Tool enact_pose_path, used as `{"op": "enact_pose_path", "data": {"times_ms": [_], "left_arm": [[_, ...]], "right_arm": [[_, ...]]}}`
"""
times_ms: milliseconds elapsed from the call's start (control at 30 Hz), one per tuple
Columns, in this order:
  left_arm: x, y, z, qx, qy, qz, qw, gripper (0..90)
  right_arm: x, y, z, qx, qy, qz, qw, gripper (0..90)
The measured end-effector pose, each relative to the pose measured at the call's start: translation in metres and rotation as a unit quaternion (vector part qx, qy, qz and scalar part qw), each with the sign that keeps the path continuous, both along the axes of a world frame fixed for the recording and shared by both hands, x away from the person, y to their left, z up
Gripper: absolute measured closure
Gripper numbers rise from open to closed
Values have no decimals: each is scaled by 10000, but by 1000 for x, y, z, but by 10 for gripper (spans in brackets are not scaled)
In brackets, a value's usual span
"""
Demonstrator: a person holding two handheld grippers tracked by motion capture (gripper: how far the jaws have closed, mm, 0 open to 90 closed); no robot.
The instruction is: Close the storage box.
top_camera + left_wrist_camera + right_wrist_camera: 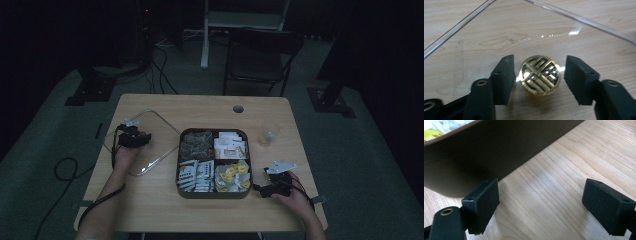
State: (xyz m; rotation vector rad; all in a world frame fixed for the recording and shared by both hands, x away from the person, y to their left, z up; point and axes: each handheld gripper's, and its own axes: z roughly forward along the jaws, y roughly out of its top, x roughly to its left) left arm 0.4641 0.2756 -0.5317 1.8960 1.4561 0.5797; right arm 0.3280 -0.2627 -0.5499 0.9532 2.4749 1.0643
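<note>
Black fingers [504, 80] of the left gripper [537, 77] stand narrowly apart at the bottom of the left gripper view, one on each side of a round brass knob [540, 75] but, as far as can be seen, not pressing it. That knob sits on a clear lid [150, 145] lying flat on the wooden table [150, 205], left of centre in the high view, apparently set aside so the box stays open. Gripping the knob is the sensible way to lift a lid too broad and slick to pinch at the rim. At the lower right of the high view, the right gripper [272, 187] rests low on the table, its fingers spread wide and holding nothing, just beside the near right corner of the dark compartment box [212, 194], perhaps ready to steady it. Four compartments show packets: yellow ones [233, 176] at the near right, white ones at the near left and far right, grey ones at the far left. Farther off, toward the upper right of the table, a small clear cup [268, 133] stands apart from the box.
</note>
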Motion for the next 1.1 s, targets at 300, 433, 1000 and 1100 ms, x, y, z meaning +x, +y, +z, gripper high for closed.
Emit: {"op": "enact_pose_path", "data": {"times_ms": [300,433,1000,1100], "left_arm": [[1,-3,-1,231,-66,163,9996,584],[2,-4,1,282,5,143,9995,591],[-14,10,36,85,-186,242,9995,596],[-18,11,47,11,-228,183,9996,596]], "right_arm": [[0,0,0,-2,1,-1,10000,137],[0,0,0,0,0,-2,10000,137],[0,0,0,1,1,1,10000,138],[0,0,0,0,1,0,10000,137]]}}
